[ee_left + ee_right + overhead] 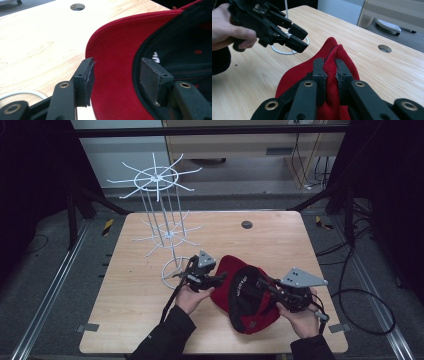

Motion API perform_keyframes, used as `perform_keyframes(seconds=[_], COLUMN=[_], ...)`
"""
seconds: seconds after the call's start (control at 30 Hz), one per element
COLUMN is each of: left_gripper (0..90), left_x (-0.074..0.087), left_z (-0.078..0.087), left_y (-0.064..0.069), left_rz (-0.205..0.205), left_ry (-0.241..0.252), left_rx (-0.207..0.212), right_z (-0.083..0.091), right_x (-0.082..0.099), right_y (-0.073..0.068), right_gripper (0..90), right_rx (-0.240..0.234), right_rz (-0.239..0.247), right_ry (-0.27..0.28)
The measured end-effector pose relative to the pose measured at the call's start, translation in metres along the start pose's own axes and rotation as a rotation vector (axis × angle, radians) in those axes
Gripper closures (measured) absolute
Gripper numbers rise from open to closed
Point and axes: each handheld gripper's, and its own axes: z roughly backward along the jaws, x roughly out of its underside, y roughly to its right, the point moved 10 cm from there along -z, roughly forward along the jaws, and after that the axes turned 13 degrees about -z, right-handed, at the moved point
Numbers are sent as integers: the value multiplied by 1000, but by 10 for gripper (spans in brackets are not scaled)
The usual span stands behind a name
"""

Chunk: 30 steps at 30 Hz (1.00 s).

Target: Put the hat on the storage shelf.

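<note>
A red cap (pixel 223 292) with a black inside lies tilted on the wooden table (pixel 145 315), near the front centre. My right gripper (pixel 261 281) comes in from the right and is shut on the cap's red crown fabric (pixel 332 75); in the right gripper view the right gripper (pixel 330 62) pinches a fold of it. My left gripper (pixel 221 277) is open at the cap's left side. In the left gripper view the left gripper (pixel 117 77) straddles the red brim (pixel 112 50), one pad outside the brim edge, the other over the black lining. The right gripper view also shows the left gripper (pixel 300 38) open.
A white wire rack (pixel 160 220) with two tiers of radiating hooks stands at the table's back left, its ring base (pixel 172 270) just behind my left gripper. A round cable hole (pixel 246 224) sits in the far table centre. Cables run along the floor at right.
</note>
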Motion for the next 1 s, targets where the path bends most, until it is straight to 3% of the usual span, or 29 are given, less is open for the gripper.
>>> perform_keyframes(seconds=[0.1,0.3,0.63,0.73,0.9,1.0], left_gripper=[434,420,415,417,414,414], left_x=[-2,-11,-4,-8,-18,-24], left_z=[-4,0,12,21,32,35], left_y=[0,12,66,86,103,115], left_rz=[8,-15,-31,-28,-17,-41], left_ry=[8,42,69,105,148,157], left_rx=[15,40,196,241,286,303], right_z=[0,2,-5,-8,-10,-11], right_x=[-1,-8,-23,-23,-20,-17], right_y=[0,-3,-10,-8,-4,-2], right_gripper=[818,819,819,819,819,819], right_rx=[-2,-10,-3,9,28,42], right_rz=[4,13,25,11,-2,-6], right_ry=[3,14,30,27,20,13])
